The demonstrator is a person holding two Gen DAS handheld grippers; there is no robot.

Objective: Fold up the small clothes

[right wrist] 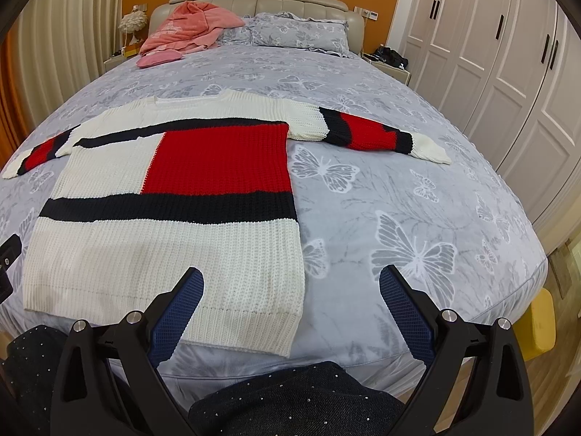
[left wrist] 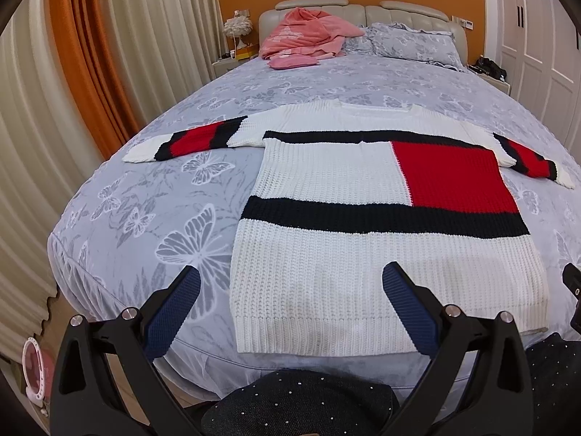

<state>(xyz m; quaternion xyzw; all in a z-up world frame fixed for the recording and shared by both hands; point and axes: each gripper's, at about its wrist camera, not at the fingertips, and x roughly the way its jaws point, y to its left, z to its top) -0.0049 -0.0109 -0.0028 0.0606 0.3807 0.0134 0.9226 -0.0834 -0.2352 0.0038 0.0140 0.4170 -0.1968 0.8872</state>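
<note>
Sweater [left wrist: 363,225] lies flat on the bed [left wrist: 145,196], pink clothes [left wrist: 305,36] beyond; both grippers' fingers spread, empty.

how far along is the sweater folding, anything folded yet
Done: only the laying out. The sweater lies flat on the bed, hem toward the camera, left sleeve and right sleeve both spread sideways. In hand: nothing. The left gripper and right gripper are open, above the hem corners, holding no cloth. Left: every fold, sleeves in first, then the body.
</note>
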